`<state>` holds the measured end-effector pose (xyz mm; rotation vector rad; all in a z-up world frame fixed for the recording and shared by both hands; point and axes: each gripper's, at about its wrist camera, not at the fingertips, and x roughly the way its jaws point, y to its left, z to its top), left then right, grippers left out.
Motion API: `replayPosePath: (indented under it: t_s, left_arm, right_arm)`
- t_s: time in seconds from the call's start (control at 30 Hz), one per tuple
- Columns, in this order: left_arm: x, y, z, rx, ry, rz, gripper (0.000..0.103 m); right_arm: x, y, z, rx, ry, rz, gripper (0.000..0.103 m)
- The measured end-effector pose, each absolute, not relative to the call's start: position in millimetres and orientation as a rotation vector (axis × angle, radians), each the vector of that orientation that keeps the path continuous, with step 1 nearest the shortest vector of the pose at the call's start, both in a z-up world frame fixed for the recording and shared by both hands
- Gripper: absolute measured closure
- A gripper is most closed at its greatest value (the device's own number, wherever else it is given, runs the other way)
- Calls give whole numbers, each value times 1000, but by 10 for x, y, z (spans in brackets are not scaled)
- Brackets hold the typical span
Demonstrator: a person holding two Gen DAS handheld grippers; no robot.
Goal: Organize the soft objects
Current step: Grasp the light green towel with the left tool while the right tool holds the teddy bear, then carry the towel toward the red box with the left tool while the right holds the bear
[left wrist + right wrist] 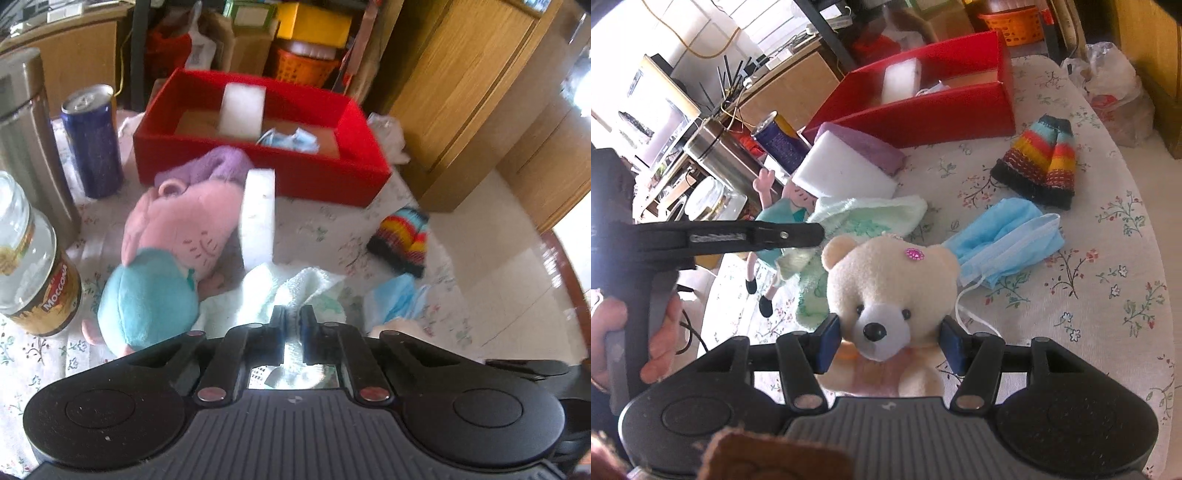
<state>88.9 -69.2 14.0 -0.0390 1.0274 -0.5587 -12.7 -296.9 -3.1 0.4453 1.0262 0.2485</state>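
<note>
The left gripper (291, 319) has its jaws pressed together on a fold of the pale mint-green terry towel (288, 291), which lies bunched on the floral-clothed bench (317, 225). The right gripper (890, 338) stands half spread with its blue pads (830, 338) at the cheeks of a cream plush teddy bear with a pink gem on its head (890, 280); whether they press on it I cannot tell. A hand (661, 332) grips the left tool's handle at the left of the right wrist view.

Just beyond the towel lie a pink plush pig doll in a teal dress (173, 251), a white foam sponge block (258, 218) leaning against it, and crumpled light-blue face masks (1004, 243). Farther right sits a pair of rainbow-striped knitted gloves with black cuffs (1041, 162). A folded purple cloth (221, 164) rests against the red rectangular cardboard box (325, 177), which holds another white sponge (242, 110) and a blue mask (291, 140). At the left stand a glass coffee jar (33, 266), a blue drink can (94, 144) and a steel flask (26, 129).
</note>
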Motion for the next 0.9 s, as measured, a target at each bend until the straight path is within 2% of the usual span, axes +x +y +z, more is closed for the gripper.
replayPosePath:
  t_s: [0.6, 0.9]
  left_arm:
    - [812, -464, 629, -262, 874, -651, 99]
    - [815, -423, 972, -354, 762, -675, 99]
  right_arm:
    - [-113, -3065, 273, 512, 885, 228, 61]
    - [-106, -3122, 671, 511, 723, 206, 61]
